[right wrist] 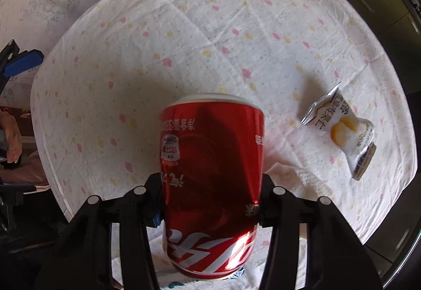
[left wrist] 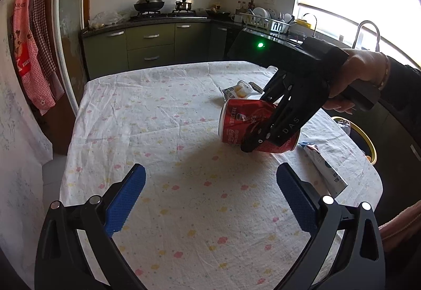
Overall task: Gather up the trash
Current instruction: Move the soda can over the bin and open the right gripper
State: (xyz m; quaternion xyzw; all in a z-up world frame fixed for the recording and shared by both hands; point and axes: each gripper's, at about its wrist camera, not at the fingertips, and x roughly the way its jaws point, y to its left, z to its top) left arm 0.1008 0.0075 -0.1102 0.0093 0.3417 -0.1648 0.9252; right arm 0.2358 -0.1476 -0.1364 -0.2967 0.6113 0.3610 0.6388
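We are clamping our right claw [right wrist: 210, 211] on the red can [right wrist: 210, 179], lying on the bench [left wrist: 158, 119]; only the right wrist view is showing the pads denting it. Our left claw [left wrist: 210, 198] is hanging apart, empty. A snack wrapper [right wrist: 342, 132] is lying nearby, kitchen cabinets [left wrist: 150, 45] standing behind.

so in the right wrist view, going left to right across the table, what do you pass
left gripper's blue finger pad at the left edge → red can, lying on its side between the right gripper's fingers → white snack packet on the tablecloth
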